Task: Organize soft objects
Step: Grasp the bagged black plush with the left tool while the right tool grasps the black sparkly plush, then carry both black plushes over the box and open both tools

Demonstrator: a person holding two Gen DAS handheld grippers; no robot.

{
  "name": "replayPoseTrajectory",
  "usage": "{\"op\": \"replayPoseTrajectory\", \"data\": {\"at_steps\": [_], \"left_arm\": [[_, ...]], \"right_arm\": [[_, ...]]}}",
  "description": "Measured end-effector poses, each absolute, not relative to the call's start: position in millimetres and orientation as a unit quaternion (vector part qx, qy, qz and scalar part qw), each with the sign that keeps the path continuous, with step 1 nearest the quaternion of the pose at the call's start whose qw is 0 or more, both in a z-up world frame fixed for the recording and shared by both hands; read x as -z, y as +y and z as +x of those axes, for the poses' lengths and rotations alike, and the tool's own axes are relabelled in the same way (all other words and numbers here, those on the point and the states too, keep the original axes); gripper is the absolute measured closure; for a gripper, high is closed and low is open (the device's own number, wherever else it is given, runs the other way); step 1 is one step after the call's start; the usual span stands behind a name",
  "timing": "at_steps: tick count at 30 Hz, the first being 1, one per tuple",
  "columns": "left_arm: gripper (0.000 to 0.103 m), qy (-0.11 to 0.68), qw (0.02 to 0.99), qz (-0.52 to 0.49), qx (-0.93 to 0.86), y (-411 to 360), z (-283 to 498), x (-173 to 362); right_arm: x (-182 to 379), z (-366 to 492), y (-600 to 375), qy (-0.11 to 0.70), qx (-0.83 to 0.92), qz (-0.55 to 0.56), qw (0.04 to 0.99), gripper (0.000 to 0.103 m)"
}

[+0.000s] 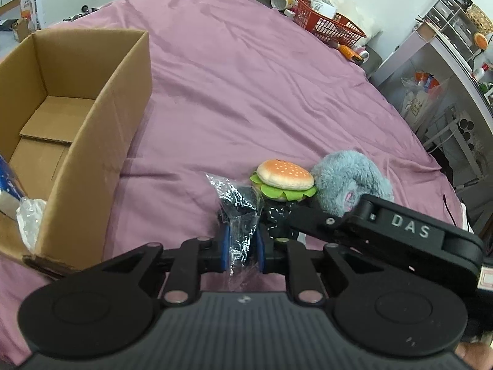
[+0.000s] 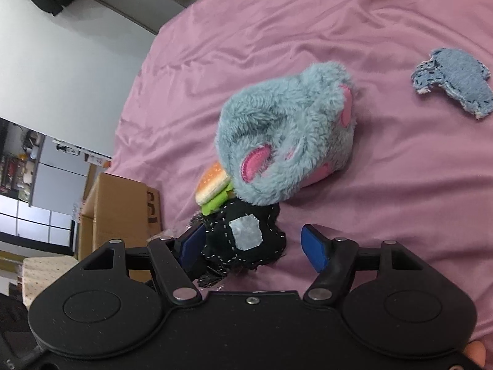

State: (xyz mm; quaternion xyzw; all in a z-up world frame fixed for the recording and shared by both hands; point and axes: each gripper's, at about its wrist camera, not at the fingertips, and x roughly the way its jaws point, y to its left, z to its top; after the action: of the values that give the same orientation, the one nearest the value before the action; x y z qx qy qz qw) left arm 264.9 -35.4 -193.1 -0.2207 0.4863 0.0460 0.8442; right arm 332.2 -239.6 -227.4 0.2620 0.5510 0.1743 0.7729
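My left gripper (image 1: 243,251) is shut on a crinkled clear plastic wrapper (image 1: 237,212) with dark stitched fabric in it. Just beyond lie a plush hamburger (image 1: 283,180) and a fluffy blue-grey plush toy (image 1: 348,182). My right gripper (image 2: 255,248) is open around a black stitched fabric toy (image 2: 243,240) with a grey patch; its arm crosses the left wrist view (image 1: 385,231). The blue-grey plush (image 2: 286,138) and the hamburger (image 2: 214,186) lie just past it. A denim fabric piece (image 2: 456,83) lies at the far right.
An open cardboard box (image 1: 92,123) stands on the purple sheet (image 1: 246,77) at the left, with plastic and a blue item inside. A red basket (image 1: 329,24) and clutter sit at the bed's far edge. Shelves stand at the right.
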Motion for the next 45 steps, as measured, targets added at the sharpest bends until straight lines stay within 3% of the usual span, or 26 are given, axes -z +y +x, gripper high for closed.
{"op": "replayPoseTrajectory", "data": {"at_steps": [5, 10, 15, 45], "left_arm": [[0.087, 0.483, 0.846, -0.221, -0.043, -34.3, 264.2, 195.2], [0.087, 0.488, 0.847, -0.207, -0.039, -36.7, 264.2, 195.3], [0.087, 0.491, 0.848, -0.198, -0.035, -39.6, 263.7, 189.6], [0.087, 0.412, 0.889, -0.176, -0.096, -10.4, 212.2, 93.1]], "right_arm": [[230.5, 335.1, -230.4, 0.550, -0.177, 0.248, 0.778, 0.035], [233.2, 334.4, -222.3, 0.552, -0.196, 0.225, 0.779, 0.059], [226.6, 330.0, -225.7, 0.546, -0.205, 0.224, 0.781, 0.069], [146.2, 291.5, -235.0, 0.439, -0.260, 0.237, 0.827, 0.069]]}}
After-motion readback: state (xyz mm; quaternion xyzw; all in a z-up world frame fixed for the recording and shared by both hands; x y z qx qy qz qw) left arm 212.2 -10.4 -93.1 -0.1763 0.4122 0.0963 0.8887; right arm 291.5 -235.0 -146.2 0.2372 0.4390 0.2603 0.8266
